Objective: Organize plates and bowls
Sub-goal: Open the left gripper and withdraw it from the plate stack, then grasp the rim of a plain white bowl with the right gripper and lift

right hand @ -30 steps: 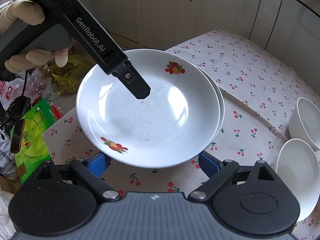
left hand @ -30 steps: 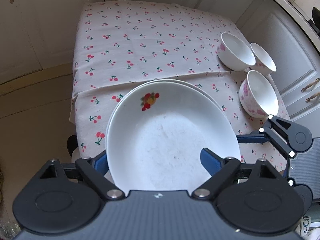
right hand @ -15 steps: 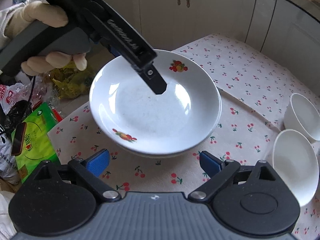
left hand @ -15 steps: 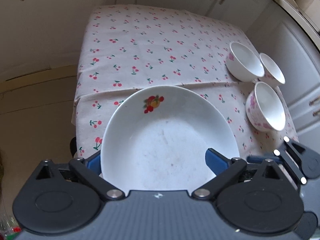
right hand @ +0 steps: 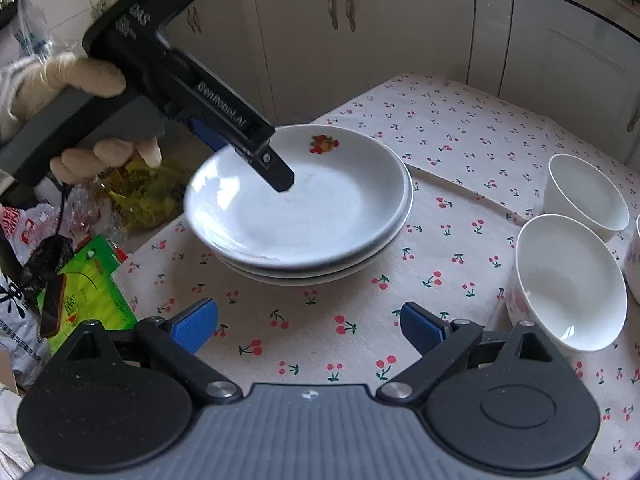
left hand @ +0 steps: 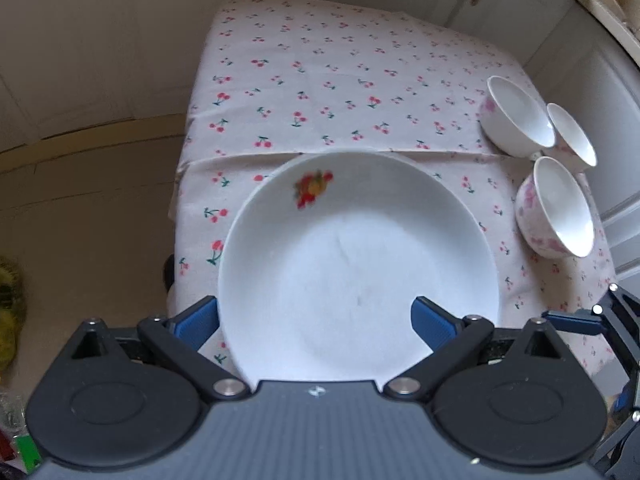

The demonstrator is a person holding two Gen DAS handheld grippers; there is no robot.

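Plates (right hand: 304,216) sit stacked between released left tongs (left hand: 316,320), beyond released right tongs (right hand: 308,326).

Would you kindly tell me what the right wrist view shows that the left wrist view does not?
Only the right wrist view shows the gloved hand holding the left gripper, the plates' stacked rims, and green packaging. Only the left wrist view shows the third bowl whole, plus bare floor. Both show the plate stack, two other bowls and the cherry tablecloth.
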